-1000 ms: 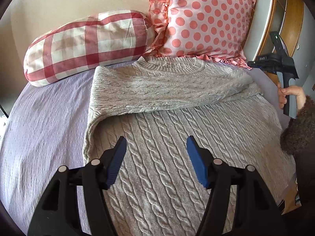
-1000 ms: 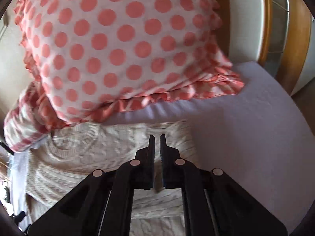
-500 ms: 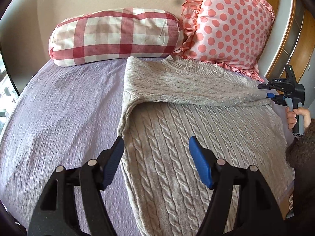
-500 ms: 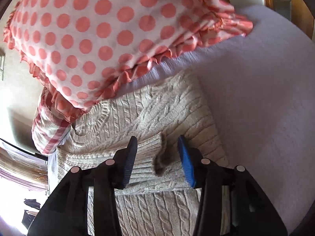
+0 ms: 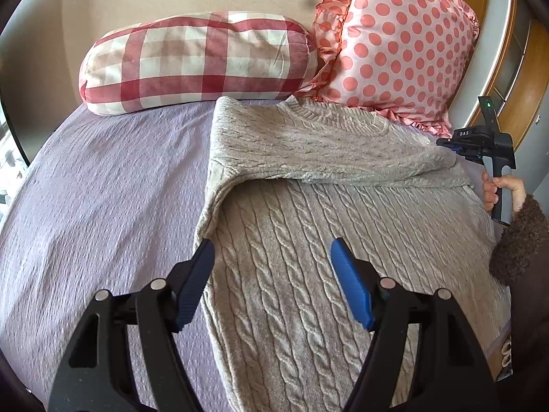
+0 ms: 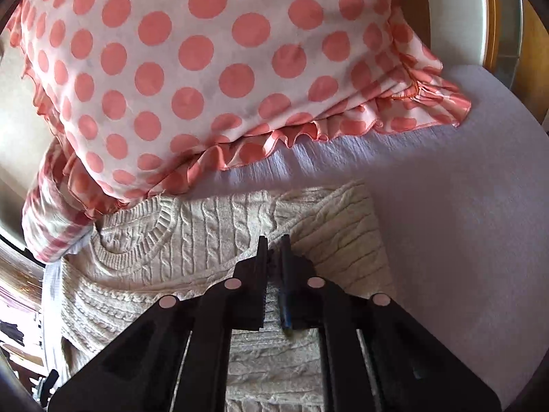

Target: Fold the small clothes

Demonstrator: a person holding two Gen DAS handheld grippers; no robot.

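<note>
The grey cable-knit sweater point(image 5: 308, 240) is spread flat on the lilac bedspread point(image 5: 103, 206), its collar toward the pillows. One sleeve point(image 5: 326, 158) has been laid across the chest, presumably to narrow the garment for folding. The sleeve's cuff is pinched between the nearly closed fingers of the right gripper point(image 6: 273, 240), so it can be placed precisely. The left gripper point(image 5: 272, 250) is held with fingers wide, empty, above the sweater's side edge, which lies just by its left finger. Beyond the fingers lie a polka-dot pillow point(image 6: 206, 68) and a checked bolster point(image 5: 195, 61).
</note>
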